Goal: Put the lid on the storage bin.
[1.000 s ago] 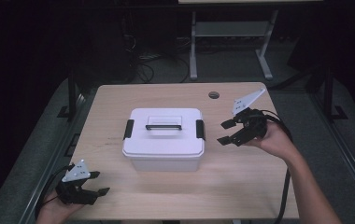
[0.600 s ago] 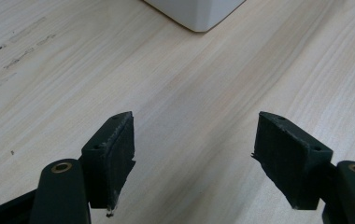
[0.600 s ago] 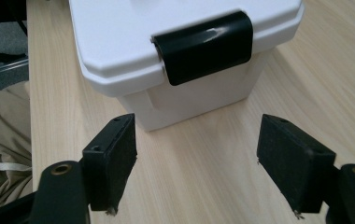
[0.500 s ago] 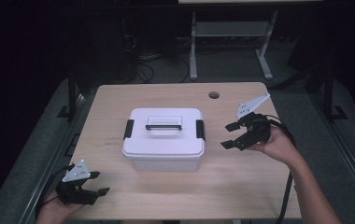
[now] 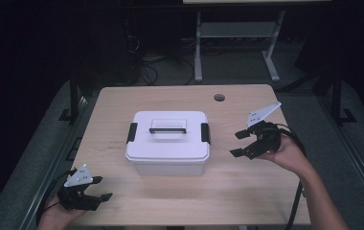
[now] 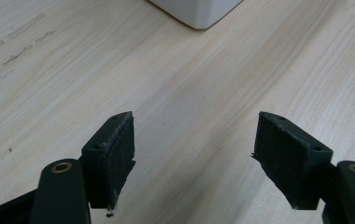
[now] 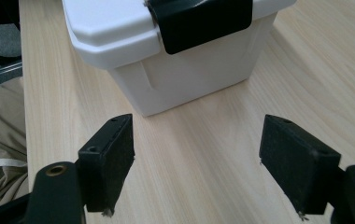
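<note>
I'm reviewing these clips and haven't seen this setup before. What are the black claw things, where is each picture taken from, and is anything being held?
A person sits at a wooden table with a hand-held two-jaw tool in each hand: the left gripper and the right gripper. The high view looks down from above the person. The other two pictures come from cameras riding on each gripper, looking along its black jaws. On the table stands a white lidded box with a black latch at each end and a handle on top. Both grippers are open and hold nothing; the right one's jaws have just been opening, facing a latch.
</note>
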Action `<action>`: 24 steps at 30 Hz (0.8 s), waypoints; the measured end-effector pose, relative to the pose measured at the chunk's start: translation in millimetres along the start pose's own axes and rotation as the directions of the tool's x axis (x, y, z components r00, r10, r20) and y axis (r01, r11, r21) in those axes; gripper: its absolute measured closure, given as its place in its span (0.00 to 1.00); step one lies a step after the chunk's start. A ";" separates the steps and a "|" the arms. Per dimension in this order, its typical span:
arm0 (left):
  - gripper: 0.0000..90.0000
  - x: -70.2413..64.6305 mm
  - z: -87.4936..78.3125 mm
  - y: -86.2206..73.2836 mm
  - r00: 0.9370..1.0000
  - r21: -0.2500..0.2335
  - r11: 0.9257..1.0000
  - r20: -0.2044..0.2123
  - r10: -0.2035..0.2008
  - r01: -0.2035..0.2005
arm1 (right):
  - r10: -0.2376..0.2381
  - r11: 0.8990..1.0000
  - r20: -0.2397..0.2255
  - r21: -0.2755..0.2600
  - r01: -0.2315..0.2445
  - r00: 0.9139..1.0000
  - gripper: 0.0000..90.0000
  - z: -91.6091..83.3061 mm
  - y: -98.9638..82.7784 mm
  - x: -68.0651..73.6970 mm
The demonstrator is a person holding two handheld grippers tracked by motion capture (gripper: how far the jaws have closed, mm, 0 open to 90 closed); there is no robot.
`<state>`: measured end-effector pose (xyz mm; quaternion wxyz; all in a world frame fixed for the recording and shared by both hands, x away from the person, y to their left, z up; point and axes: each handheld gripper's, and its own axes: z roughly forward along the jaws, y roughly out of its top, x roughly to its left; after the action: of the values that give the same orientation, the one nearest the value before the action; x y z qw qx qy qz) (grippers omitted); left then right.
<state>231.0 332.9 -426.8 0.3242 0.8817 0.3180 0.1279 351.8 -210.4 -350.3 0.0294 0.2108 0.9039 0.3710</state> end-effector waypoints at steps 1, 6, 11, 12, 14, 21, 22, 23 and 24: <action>0.32 0.0 -0.1 0.0 1.000 -0.001 1.000 -0.001 -0.001 0.001 | 0.004 1.000 0.001 0.000 -0.004 1.000 0.29 -0.2 -1.0 0.4; 0.32 0.1 -0.6 -0.1 1.000 -0.002 1.000 0.000 -0.002 0.002 | 0.014 1.000 0.002 0.003 -0.014 1.000 0.28 0.8 -6.3 0.6; 0.32 0.2 -0.7 -0.5 1.000 -0.002 1.000 -0.001 -0.003 0.003 | 0.022 1.000 -0.001 -0.005 -0.022 1.000 0.28 2.1 -11.0 0.6; 0.32 0.3 -0.7 -0.5 1.000 -0.001 1.000 -0.001 -0.003 0.003 | 0.025 1.000 -0.004 -0.003 -0.025 1.000 0.28 2.5 -11.8 0.5; 0.32 0.4 -0.8 -0.5 1.000 -0.002 1.000 -0.001 -0.003 0.003 | 0.021 1.000 -0.002 -0.002 -0.021 1.000 0.28 3.5 -13.4 0.9; 0.32 0.8 -0.9 -0.8 1.000 -0.002 1.000 0.000 -0.008 0.008 | 0.031 0.999 -0.006 0.007 -0.031 0.999 0.28 6.4 -20.1 1.0; 0.32 0.9 -1.1 -0.9 1.000 -0.002 1.000 0.000 -0.008 0.008 | 0.033 0.999 -0.008 0.006 -0.033 0.999 0.28 6.8 -21.0 0.9; 0.32 1.1 -1.3 -0.9 1.000 -0.002 1.000 -0.002 -0.006 0.006 | 0.035 0.999 -0.010 0.004 -0.035 0.999 0.28 7.0 -21.9 1.1; 0.32 1.2 -1.3 -1.1 1.000 -0.003 1.000 -0.003 -0.007 0.007 | 0.038 0.999 -0.011 0.002 -0.038 0.999 0.28 7.4 -22.9 1.3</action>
<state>230.9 335.0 -426.5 0.3254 0.8799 0.3215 0.1283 343.9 -219.6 -371.1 0.0174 0.2259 0.9002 0.3718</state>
